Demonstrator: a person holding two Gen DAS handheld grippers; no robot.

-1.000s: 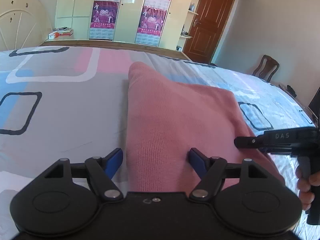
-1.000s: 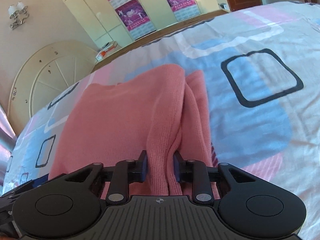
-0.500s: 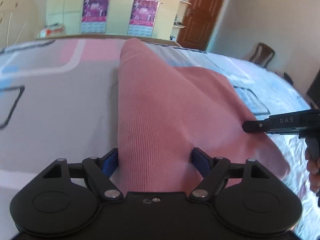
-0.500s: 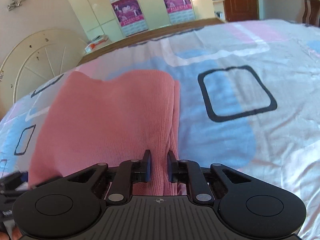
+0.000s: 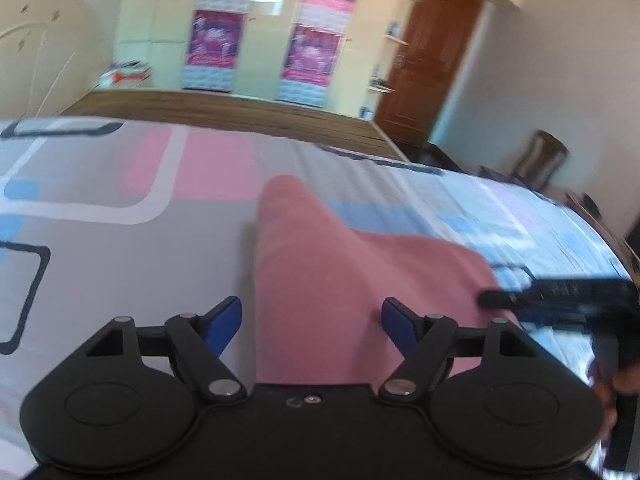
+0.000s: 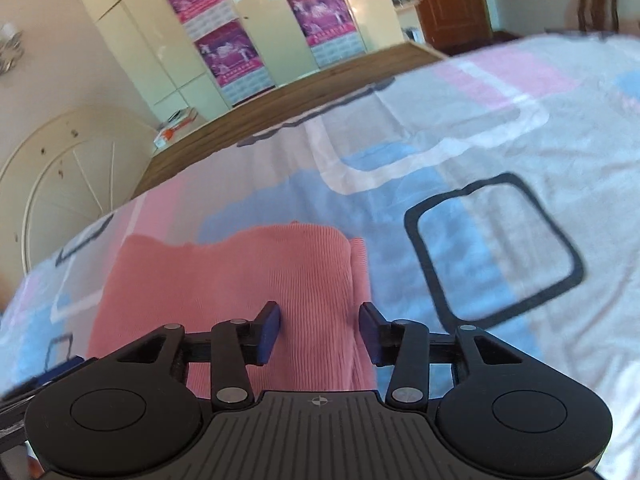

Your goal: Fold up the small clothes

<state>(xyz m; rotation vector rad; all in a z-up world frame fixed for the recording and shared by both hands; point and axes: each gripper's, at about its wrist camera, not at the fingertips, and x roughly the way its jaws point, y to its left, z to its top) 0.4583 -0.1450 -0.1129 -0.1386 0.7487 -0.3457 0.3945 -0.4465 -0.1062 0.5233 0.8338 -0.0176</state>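
Note:
A pink knitted garment (image 5: 332, 280) lies folded on the patterned bedsheet (image 5: 120, 240). My left gripper (image 5: 312, 320) is open, its blue-padded fingers apart on either side of the garment's near edge. In the right wrist view the same garment (image 6: 248, 276) lies flat, with its folded edge on the right. My right gripper (image 6: 320, 330) is open, fingers spread over the garment's right edge without holding it. The right gripper also shows at the right of the left wrist view (image 5: 560, 300).
The bed's wooden footboard (image 5: 240, 116) runs across the far side. Cream wardrobes with purple posters (image 5: 216, 48) stand behind it. A brown door (image 5: 428, 68) and a wooden chair (image 5: 540, 160) are at the far right. A round cream headboard (image 6: 72, 176) stands at the left.
My right gripper has opened and let go of the garment's edge. The left gripper has stayed open and pulled back a little. The garment has settled flat on the bed.

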